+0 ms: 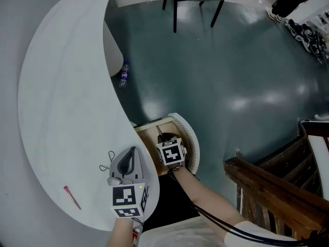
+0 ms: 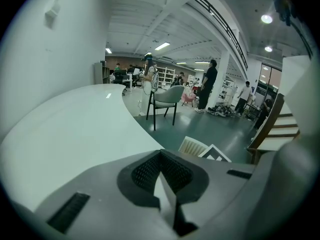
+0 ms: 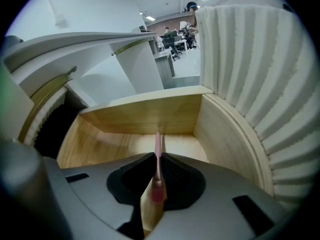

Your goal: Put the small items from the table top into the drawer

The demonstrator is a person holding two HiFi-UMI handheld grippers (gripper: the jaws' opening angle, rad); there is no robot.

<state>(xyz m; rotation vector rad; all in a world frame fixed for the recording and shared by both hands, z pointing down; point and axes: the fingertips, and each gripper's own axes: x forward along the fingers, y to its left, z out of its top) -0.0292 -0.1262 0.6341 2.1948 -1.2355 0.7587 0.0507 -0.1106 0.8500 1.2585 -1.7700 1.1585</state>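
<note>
Right claw point(image 3: 158, 156) clamps one pink stick point(image 3: 158, 140), second stick point(image 1: 72, 197) on table point(image 1: 61, 112); left claw point(image 2: 160, 152) closed

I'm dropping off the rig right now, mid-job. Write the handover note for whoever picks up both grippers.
Left gripper: jaws shut, empty, at the near edge of the white curved table top.
Right gripper: jaws shut on a thin pink stick, held inside the open wooden drawer, not yet released.
On the table: a second thin pink stick to the left, and a small white rounded item with a thin wire, right beside the left gripper.
To do: probably release the stick into the drawer, then fetch those two.
</note>
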